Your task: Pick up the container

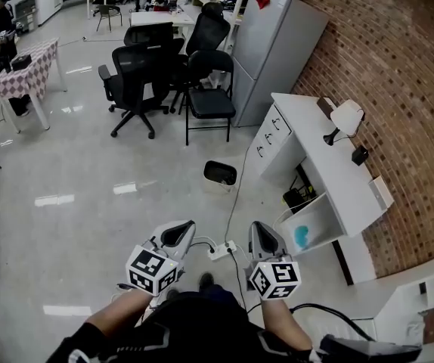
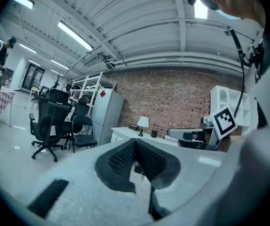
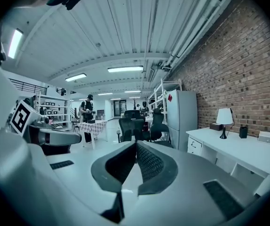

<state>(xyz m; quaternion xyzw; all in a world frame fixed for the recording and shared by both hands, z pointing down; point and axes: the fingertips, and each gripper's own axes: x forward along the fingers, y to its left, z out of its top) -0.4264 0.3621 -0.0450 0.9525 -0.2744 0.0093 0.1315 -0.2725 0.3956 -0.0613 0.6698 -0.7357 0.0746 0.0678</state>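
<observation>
A small white bin with a dark inside [image 1: 219, 174] stands on the floor beside the white desk [image 1: 336, 174], a good way ahead of both grippers. In the head view my left gripper [image 1: 182, 228] and right gripper [image 1: 258, 230] are held side by side low over the floor, pointing forward. Both are shut, the pads meeting with nothing between them. In the left gripper view the left gripper [image 2: 135, 143] points toward the desk and the brick wall. In the right gripper view the right gripper [image 3: 136, 145] points toward the office chairs [image 3: 134, 126].
A power strip [image 1: 222, 249] with cables lies on the floor just ahead of the grippers. A lamp [image 1: 345, 118] stands on the desk, whose open side compartment holds a blue thing [image 1: 302, 237]. A fridge [image 1: 277, 51], black chairs [image 1: 134, 82] and a checked table [image 1: 28, 70] stand further off.
</observation>
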